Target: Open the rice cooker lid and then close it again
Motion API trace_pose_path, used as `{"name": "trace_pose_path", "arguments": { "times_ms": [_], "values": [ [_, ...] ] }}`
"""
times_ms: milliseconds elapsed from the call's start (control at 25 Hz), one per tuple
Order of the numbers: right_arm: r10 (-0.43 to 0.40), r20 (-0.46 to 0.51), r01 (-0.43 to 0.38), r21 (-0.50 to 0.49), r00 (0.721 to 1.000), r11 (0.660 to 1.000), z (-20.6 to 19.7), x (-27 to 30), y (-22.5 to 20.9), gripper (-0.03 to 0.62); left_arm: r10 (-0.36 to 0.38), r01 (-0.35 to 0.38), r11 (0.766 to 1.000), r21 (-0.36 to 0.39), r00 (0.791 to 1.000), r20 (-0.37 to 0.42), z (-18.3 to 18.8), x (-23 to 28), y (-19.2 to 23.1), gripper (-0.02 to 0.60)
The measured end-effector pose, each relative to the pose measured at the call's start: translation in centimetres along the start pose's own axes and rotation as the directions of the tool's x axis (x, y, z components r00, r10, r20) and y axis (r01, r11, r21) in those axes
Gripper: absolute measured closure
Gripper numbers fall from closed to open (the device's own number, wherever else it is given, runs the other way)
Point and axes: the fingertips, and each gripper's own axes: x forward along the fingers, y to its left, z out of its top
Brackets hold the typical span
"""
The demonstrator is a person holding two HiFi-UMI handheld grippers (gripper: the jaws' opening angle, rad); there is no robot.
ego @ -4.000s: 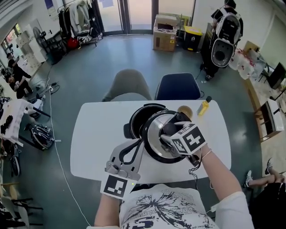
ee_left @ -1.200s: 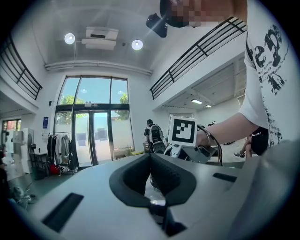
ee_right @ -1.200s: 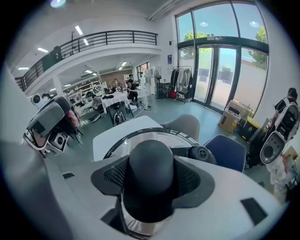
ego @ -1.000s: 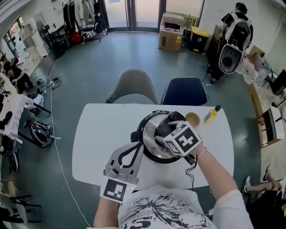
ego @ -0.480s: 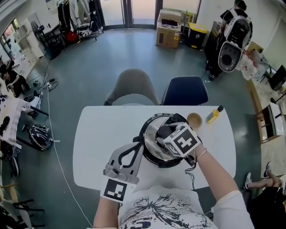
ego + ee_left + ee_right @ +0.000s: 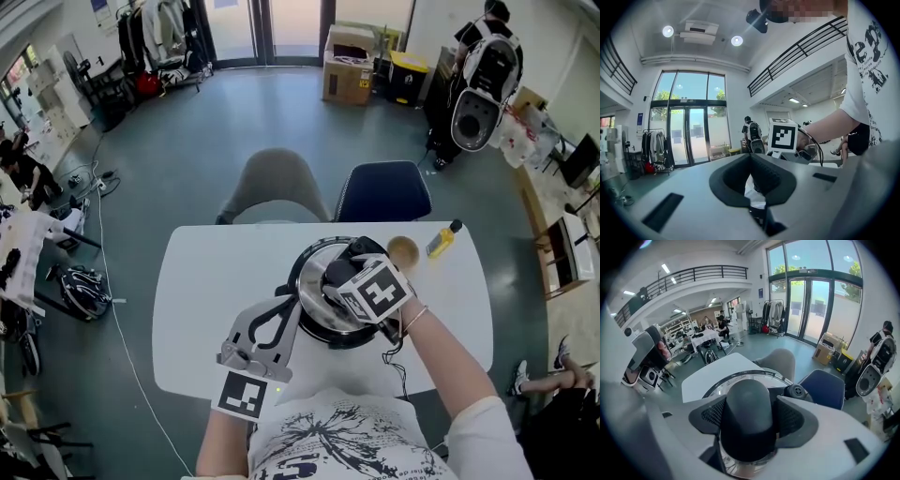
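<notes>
**Lid back down on the cooker**

Lid (image 6: 315, 289), tipped up off the pot four seconds back, now sits flat on the rice cooker (image 6: 339, 338) in the middle of the counter (image 6: 197, 281). Right gripper (image 6: 750, 418) angles down over the black knob (image 6: 747, 401). Its fingers have just been opening, and they sit loosely around the knob without squeezing it. Left gripper (image 6: 288, 303) lies level at the cooker's left side, fingers closed tip to tip, holding nothing.
</notes>
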Motion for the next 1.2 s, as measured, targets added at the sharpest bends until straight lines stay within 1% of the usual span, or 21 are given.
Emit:
{"name": "trace_pose_path", "arguments": {
  "times_ms": [80,120,240,360,480,600,760,800,960,1040,1120,1200],
  "values": [
    [-0.024,0.033,0.024,-0.018,0.999,1.0,0.0,-0.6,-0.3,0.248,0.011,-0.011,1.0,-0.006,1.0,0.008,0.4,-0.2,-0.5,0.568],
    [-0.033,0.054,0.034,-0.024,0.998,0.999,0.0,-1.2,-0.4,0.238,0.021,-0.021,1.0,-0.021,1.0,0.017,0.7,-0.2,-0.8,0.568],
    [-0.051,0.139,0.053,-0.017,0.989,0.998,0.5,-3.3,-0.6,0.244,0.062,-0.058,0.995,-0.087,0.997,0.05,1.7,-0.5,-1.7,0.568],
    [-0.07,0.246,0.073,-0.004,0.967,0.997,1.2,-5.7,-0.5,0.291,0.088,-0.081,0.99,-0.119,0.994,0.058,2.0,-0.8,-2.5,0.568],
    [-0.081,0.342,0.08,0.016,0.936,0.997,1.3,-8.6,-0.4,0.355,0.096,-0.088,0.987,-0.134,0.994,0.055,2.5,-1.0,-3.5,0.568],
    [-0.083,0.449,0.086,0.014,0.889,0.996,1.1,-11.7,0.0,0.41,0.093,-0.085,0.988,-0.131,0.994,0.056,3.2,-1.2,-4.7,0.568],
    [-0.078,0.572,0.095,-0.001,0.816,0.995,0.1,-15.3,1.1,0.462,0.088,-0.08,0.987,-0.136,0.994,0.058,3.9,-1.3,-6.1,0.568],
    [-0.081,0.599,0.101,0.0,0.796,0.995,-0.1,-16.1,1.1,0.49,0.085,-0.077,0.988,-0.133,0.995,0.057,4.1,-1.2,-6.5,0.568],
    [-0.119,0.697,0.163,0.003,0.707,0.987,-1.5,-18.8,0.7,0.551,0.077,-0.069,0.989,-0.134,0.995,0.056,4.7,-0.8,-7.7,0.568],
    [-0.139,0.732,0.205,-0.001,0.668,0.979,-2.2,-19.9,0.5,0.576,0.074,-0.066,0.988,-0.142,0.996,0.054,4.9,-0.9,-8.2,0.568],
    [-0.143,0.752,0.226,-0.008,0.643,0.974,-3.0,-20.7,0.6,0.579,0.072,-0.064,0.987,-0.148,0.996,0.054,5.1,-1.0,-8.6,0.568],
    [-0.133,0.765,0.223,-0.014,0.631,0.975,-3.8,-21.1,0.9,0.579,0.072,-0.063,0.988,-0.144,0.996,0.058,5.4,-1.0,-8.9,0.568]
  ]
}}
